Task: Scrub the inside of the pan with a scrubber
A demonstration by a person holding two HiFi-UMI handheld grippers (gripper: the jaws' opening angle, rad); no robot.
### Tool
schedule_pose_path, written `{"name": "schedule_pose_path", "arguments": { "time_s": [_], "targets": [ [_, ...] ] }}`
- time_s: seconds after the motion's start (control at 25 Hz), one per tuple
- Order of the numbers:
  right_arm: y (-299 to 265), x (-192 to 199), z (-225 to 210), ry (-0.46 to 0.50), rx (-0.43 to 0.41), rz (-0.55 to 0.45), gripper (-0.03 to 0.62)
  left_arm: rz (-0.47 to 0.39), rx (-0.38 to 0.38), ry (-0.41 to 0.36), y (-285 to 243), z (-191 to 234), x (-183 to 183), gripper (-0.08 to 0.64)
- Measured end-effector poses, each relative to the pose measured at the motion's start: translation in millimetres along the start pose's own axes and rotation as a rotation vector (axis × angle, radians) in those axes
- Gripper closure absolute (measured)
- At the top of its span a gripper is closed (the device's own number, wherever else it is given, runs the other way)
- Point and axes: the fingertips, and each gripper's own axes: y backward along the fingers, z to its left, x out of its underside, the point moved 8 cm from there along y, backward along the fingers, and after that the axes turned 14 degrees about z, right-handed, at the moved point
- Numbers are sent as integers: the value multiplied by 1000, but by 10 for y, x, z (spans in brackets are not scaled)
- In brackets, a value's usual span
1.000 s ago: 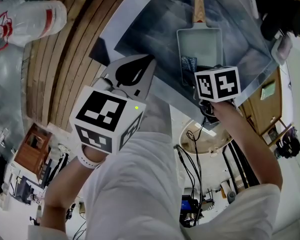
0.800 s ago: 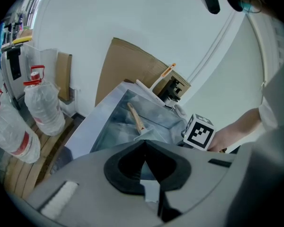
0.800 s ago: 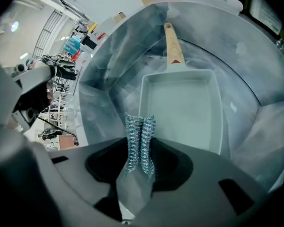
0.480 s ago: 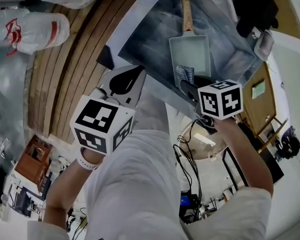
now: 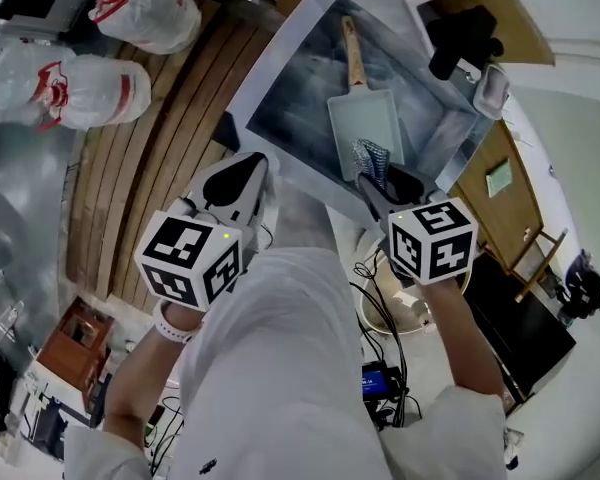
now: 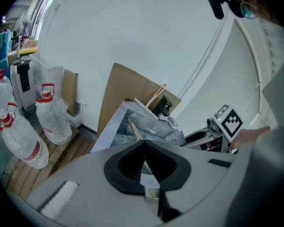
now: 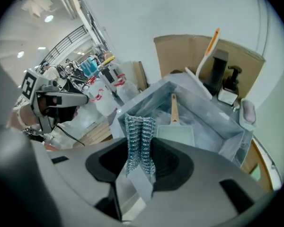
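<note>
Clenched on the scrubber (image 5: 370,156), the right hand-held gripper (image 5: 380,176) has drawn back to the near edge of the pan (image 5: 365,118), likely ending a stroke; the left hand-held gripper (image 5: 240,176) hangs clenched, empty.

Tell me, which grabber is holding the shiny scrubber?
The right gripper: the metal scrubber is pinched between its jaws. The left gripper has jaws shut on nothing.

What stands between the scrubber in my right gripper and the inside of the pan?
Nothing visible does. The right gripper is shut on the scrubber, which hangs by the near end of the pan; the pan's inside lies open and bare in the basin.
</note>
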Motion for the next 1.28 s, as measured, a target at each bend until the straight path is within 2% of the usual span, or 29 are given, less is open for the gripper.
{"name": "schedule_pose_path", "arguments": {
  "time_s": [0.2, 0.36, 0.48, 0.8, 1.0, 1.28],
  "targets": [
    [400, -105, 292, 123, 138, -191, 451, -67, -46, 9, 357, 13, -57, 555],
    [686, -212, 494, 205, 181, -316, 451, -130, -73, 6, 581, 15, -151, 555],
    [840, -256, 594, 238, 198, -371, 451, -161, -81, -7, 687, -3, -200, 555],
    [979, -293, 789, 287, 191, -424, 451, -223, -95, -43, 869, -42, -270, 555],
    [958, -271, 885, 308, 174, -426, 453, -232, -85, -72, 893, -113, -302, 555],
    [909, -193, 968, 274, 152, -424, 453, -230, -57, -95, 907, -173, -312, 555]
  ]
}}
